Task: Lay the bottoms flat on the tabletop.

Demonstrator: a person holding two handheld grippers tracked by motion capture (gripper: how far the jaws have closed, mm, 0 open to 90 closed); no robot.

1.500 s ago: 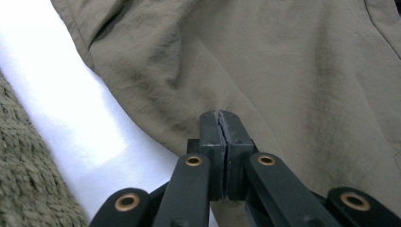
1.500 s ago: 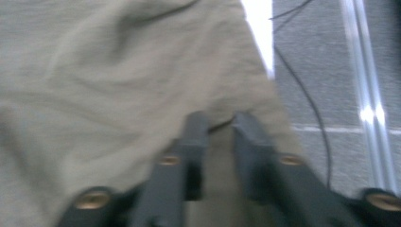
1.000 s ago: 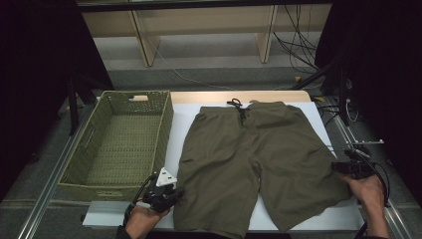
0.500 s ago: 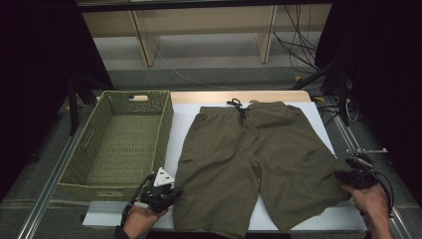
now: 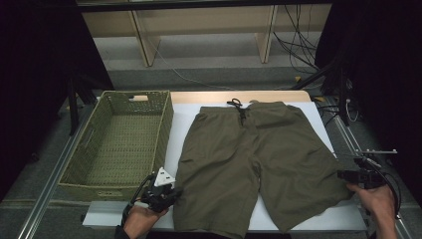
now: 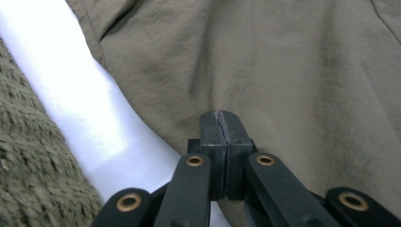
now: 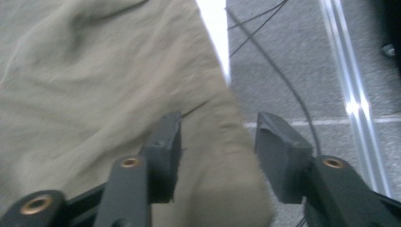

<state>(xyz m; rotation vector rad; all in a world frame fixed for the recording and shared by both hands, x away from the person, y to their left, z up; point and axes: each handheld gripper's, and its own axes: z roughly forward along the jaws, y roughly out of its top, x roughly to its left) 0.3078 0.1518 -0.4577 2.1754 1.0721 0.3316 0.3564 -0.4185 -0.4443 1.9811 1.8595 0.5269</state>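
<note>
1. Shorts (image 5: 259, 164): olive green, spread flat on the white tabletop (image 5: 323, 124), waistband and drawstring at the far edge, leg hems toward the person.
2. Left gripper (image 5: 166, 195): at the outer hem of the near-left leg; jaws fully closed, tips meeting against the cloth. Whether any fabric is pinched between them cannot be told.
3. Right gripper (image 5: 348, 175): at the outer hem of the near-right leg; jaws have just been opening and stand apart, a fold of hem lying between them, unpressed.
4. Basket (image 5: 122, 144): woven, green, empty, on the left just beside the shorts.
5. Risk: if only one side truly holds, a lift would likely drag the shorts askew and bunch them; the loose right hem may slip out before the jaws close.
6. Risk: the right leg hem reaches the tabletop's edge and could slide off.
7. Room: grey floor, trailing cables (image 5: 298, 45), pale shelving (image 5: 199, 25) behind, dark curtains at both sides.
</note>
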